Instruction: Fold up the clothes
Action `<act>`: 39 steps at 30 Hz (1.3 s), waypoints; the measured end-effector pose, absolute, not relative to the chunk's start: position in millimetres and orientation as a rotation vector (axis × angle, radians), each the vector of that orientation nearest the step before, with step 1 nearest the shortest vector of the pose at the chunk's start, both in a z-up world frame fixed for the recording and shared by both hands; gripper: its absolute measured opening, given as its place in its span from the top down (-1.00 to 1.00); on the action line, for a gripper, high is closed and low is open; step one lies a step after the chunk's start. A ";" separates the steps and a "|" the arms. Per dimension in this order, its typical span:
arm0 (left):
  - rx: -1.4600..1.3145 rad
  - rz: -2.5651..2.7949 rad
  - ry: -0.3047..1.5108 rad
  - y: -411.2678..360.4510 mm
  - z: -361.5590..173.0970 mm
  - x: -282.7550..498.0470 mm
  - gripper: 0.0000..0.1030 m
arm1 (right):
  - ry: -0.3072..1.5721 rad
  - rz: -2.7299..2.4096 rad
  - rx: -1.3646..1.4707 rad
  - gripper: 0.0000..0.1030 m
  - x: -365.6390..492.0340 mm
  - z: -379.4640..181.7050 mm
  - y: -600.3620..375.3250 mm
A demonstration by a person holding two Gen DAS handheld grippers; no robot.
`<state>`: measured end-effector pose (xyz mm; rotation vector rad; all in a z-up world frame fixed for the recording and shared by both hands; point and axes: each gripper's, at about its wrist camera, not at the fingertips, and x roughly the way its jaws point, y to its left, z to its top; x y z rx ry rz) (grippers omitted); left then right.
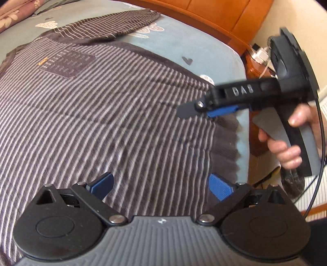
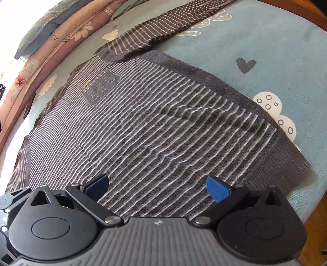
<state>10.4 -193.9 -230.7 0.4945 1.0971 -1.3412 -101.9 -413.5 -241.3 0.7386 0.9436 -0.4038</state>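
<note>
A dark grey sweater [image 1: 102, 114] with thin pale stripes lies flat, front up, on the bed sheet [image 1: 184, 47]. It has a chest pocket patch [image 1: 67, 63], one sleeve [image 1: 106, 26] stretched out at the far side, and a ribbed hem [image 1: 224, 139] on the right. My left gripper [image 1: 161, 186] hovers open over the lower body of the sweater, with nothing between its blue pads. A hand [image 1: 286, 151] holds my right gripper [image 1: 202, 111] just above the hem corner. In the right wrist view the right gripper [image 2: 157, 186] is wide open over the sweater [image 2: 153, 126] near the hem [image 2: 282, 163].
The blue-grey sheet [image 2: 265, 41] has heart and cloud prints. Folded floral quilts [image 2: 61, 36] are stacked along the far left. An orange wooden headboard [image 1: 214, 12] and a nightstand [image 1: 257, 61] stand beyond the bed's right edge.
</note>
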 end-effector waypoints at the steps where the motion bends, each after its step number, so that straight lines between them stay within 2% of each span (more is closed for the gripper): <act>1: 0.499 -1.337 1.122 -187.1 -235.9 7.0 -0.92 | 0.966 -0.400 0.738 -1.00 -97.6 -243.7 -409.9; 4: 0.427 -1.281 1.274 -164.0 -251.2 6.9 -0.92 | 1.028 -0.428 0.744 -1.00 -92.4 -253.2 -397.9; 7: 0.350 -1.264 1.331 -138.5 -247.7 8.4 -0.92 | 1.066 -0.438 0.701 -1.00 -85.5 -248.8 -383.3; 15: 0.325 -1.077 1.127 -105.3 -222.1 63.3 -0.93 | 1.042 -0.362 0.595 -1.00 -16.5 -227.8 -350.8; 22: 0.199 -0.971 1.164 -68.3 -241.4 92.6 -0.92 | 1.183 -0.408 0.575 -1.00 26.8 -254.3 -325.9; 31: 0.022 -0.828 1.090 -6.3 -216.3 94.7 -0.92 | 1.227 -0.459 0.411 -1.00 35.3 -261.8 -299.6; 39: -0.100 -0.662 0.881 20.6 -189.7 221.8 -0.93 | 1.303 -0.474 0.441 -1.00 49.8 -255.5 -305.9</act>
